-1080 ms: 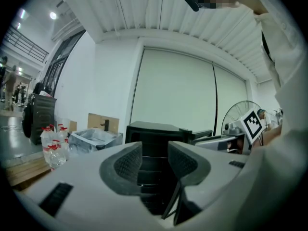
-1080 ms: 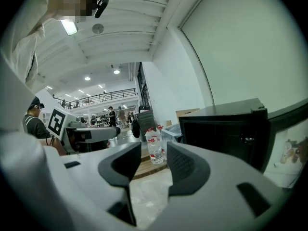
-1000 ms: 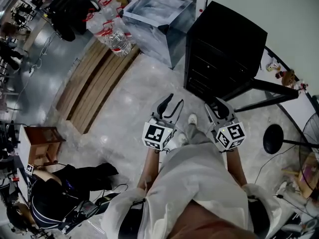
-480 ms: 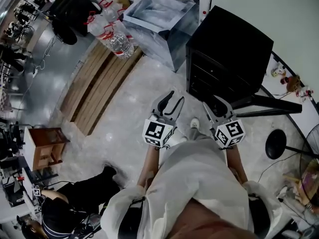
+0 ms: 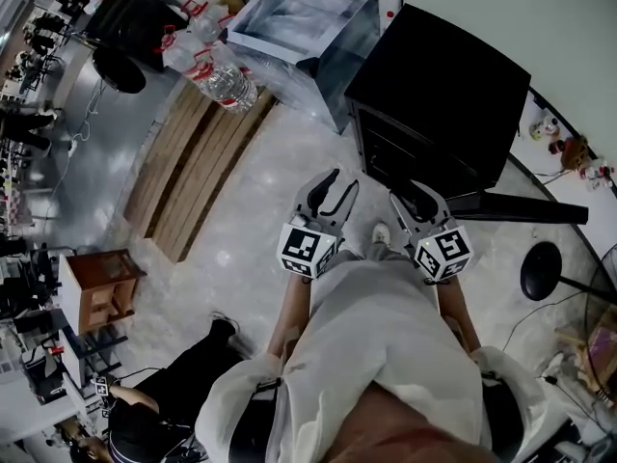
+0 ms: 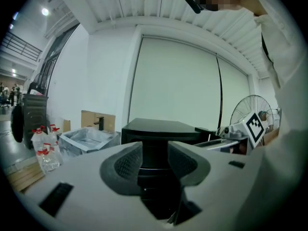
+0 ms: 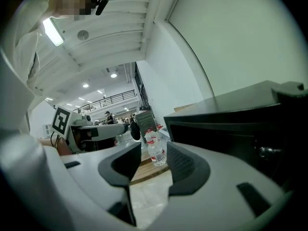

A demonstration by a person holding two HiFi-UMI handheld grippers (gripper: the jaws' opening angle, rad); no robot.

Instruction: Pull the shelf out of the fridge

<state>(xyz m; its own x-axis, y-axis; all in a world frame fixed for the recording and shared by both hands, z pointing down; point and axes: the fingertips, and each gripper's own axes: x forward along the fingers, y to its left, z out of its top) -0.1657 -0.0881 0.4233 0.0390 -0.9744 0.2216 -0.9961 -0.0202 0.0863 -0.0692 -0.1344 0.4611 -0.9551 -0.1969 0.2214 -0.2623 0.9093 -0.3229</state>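
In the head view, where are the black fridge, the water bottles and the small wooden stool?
black fridge (image 5: pixel 443 75), head view, on its flat top.
water bottles (image 5: pixel 229 83), head view, on the nearest bottle's body.
small wooden stool (image 5: pixel 96 280), head view, on its seat.

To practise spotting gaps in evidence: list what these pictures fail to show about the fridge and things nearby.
Any shelf: in no view; the fridge interior is black shadow, head view.
Its front: left gripper view, partly behind the left gripper.
Labels on the water bottles: head view, too small.
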